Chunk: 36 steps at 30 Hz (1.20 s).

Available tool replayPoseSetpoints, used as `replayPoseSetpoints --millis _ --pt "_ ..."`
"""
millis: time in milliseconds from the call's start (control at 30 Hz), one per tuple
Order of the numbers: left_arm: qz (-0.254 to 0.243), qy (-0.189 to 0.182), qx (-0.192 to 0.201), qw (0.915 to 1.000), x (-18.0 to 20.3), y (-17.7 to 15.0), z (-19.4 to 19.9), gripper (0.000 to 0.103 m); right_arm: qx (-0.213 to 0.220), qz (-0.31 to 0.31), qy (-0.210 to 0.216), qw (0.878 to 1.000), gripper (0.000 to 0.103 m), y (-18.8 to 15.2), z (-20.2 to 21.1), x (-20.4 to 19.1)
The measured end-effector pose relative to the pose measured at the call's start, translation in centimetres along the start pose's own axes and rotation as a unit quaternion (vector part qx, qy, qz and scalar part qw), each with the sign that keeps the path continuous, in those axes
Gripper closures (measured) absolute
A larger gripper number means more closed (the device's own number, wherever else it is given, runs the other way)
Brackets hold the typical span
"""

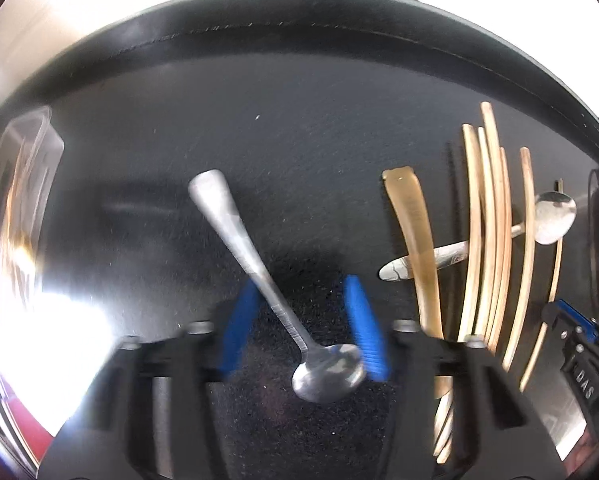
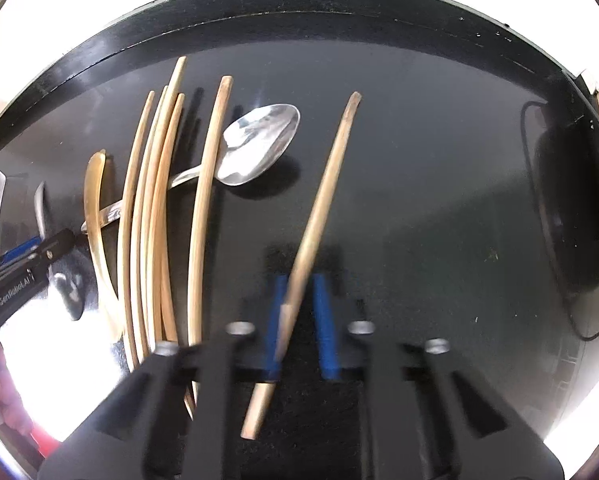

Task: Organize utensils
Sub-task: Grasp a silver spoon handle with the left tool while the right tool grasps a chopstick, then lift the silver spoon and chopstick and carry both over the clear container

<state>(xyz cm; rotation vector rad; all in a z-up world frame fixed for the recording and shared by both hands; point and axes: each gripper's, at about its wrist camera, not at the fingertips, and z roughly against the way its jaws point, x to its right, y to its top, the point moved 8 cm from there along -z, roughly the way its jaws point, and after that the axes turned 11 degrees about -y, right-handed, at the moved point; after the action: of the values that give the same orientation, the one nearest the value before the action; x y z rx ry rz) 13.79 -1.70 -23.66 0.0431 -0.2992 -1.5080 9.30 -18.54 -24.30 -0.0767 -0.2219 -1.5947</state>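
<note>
A chopstick (image 2: 323,216) is clamped between the nearly closed jaws of the right gripper (image 2: 301,320). A spoon (image 1: 267,288) lies between the wide-open jaws of the left gripper (image 1: 303,320), ungripped. Sorting seems underway; closing on the spoon is called for next.

My left wrist camera sits just behind the left tool (image 1: 303,332) and looks down, close, at the black table (image 1: 299,120). My right wrist camera sits behind the right tool (image 2: 301,328) and looks down just as close. Both see the bunch of chopsticks (image 1: 491,232), at the right of the left view and the left of the right view.
</note>
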Motion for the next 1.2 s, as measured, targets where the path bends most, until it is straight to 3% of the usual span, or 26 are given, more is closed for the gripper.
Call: replayPoseSetpoints --millis 33,167,467,700,1000,1200 --pt "-0.008 -0.002 0.0 1.0 0.1 0.0 0.0 0.092 -0.002 0.0 0.003 1.0 0.095 0.0 0.1 0.0" --pt "-0.029 -0.009 -0.004 0.9995 -0.1 0.8 1.2 0.099 -0.005 0.002 0.013 1.0 0.096 0.1 0.2 0.4" --pt "-0.016 -0.019 -0.01 0.9996 -2.9 -0.1 2.1 0.1 -0.003 -0.03 0.01 1.0 0.096 0.3 -0.2 4.0" --pt "-0.011 -0.019 0.004 0.9998 -5.6 -0.8 5.5 0.1 0.013 -0.036 0.019 0.999 0.096 -0.1 2.3 5.1" --pt "-0.037 -0.025 0.024 0.9987 -7.2 -2.4 10.7 0.1 0.048 0.025 0.042 0.998 0.096 -1.5 8.0 0.8" --pt "-0.034 -0.032 0.042 0.998 -10.3 -3.6 13.8 0.1 0.068 0.083 0.08 0.991 0.096 -1.3 12.2 -6.8"
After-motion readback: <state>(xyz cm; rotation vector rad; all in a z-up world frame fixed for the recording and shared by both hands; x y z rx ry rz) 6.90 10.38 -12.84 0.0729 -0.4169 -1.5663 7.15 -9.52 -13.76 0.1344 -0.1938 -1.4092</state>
